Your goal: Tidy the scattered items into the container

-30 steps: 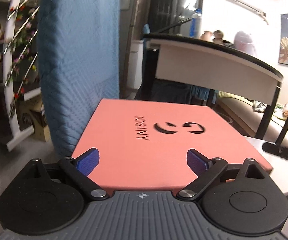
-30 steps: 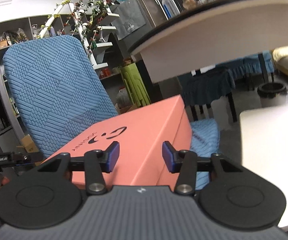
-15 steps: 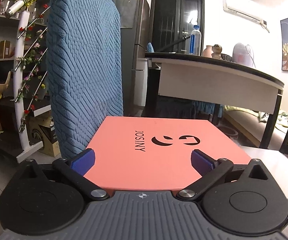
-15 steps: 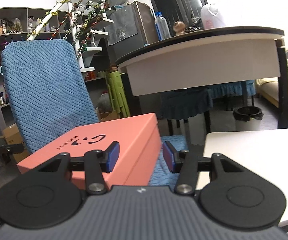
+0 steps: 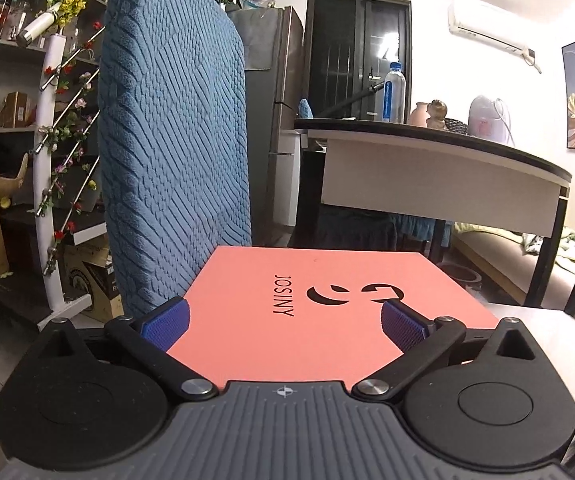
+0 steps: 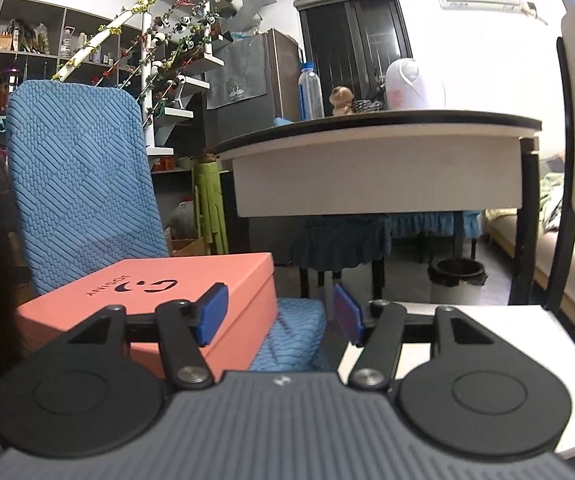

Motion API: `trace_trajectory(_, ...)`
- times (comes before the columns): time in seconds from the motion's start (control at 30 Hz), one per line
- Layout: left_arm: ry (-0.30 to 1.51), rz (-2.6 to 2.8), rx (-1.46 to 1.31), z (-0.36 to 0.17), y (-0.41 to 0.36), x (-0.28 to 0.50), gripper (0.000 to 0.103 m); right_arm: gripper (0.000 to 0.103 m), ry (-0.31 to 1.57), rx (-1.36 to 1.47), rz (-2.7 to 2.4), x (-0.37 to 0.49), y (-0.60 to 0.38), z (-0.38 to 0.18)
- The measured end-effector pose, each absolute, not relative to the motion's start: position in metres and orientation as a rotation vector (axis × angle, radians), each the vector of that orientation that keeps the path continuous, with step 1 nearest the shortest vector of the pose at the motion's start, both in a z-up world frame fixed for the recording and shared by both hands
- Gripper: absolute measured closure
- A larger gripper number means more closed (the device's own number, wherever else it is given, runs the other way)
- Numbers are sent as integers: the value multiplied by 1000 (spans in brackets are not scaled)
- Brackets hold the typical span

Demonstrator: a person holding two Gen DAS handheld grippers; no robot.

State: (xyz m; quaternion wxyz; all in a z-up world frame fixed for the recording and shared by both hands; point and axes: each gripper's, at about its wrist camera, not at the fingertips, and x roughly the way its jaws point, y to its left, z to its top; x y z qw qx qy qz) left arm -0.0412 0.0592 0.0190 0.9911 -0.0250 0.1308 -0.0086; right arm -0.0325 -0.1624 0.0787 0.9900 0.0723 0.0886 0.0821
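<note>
A salmon-pink box (image 5: 327, 276) with its lid on, printed JOSINY, lies flat on the seat of a blue quilted chair (image 5: 175, 152). My left gripper (image 5: 283, 322) hovers over the box's near edge, jaws wide open, nothing between the blue pads. In the right wrist view the same box (image 6: 147, 292) sits at lower left on the chair seat (image 6: 295, 328). My right gripper (image 6: 279, 314) is open just right of the box's corner, its left pad in front of the box side. No loose items show in either view.
A white tabletop (image 6: 467, 320) lies right of the chair. Behind stands a dark-topped table (image 6: 367, 168) with a bottle and ornaments, a black bin (image 6: 457, 276) under it. Shelves and a flower-wrapped stair rail (image 5: 53, 160) fill the left.
Both views have levelled out and drawn back from the box. The right gripper no longer straddles the box's corner and its jaws stand slightly wider. The left jaws stay wide.
</note>
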Motion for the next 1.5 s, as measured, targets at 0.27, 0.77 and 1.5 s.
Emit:
trace_trajectory(0.27,280,-16,-43,17,51,-34,0,21,189,140,143,-29,-169,74)
trace_trajectory(0.77,284,-5,-36,16,52,-33,0,0,182,120,103,-26,-162,73)
trace_trajectory(1.5,288,-4,-31,16,54,-34,0,0,221,90,44,-18,-159,68)
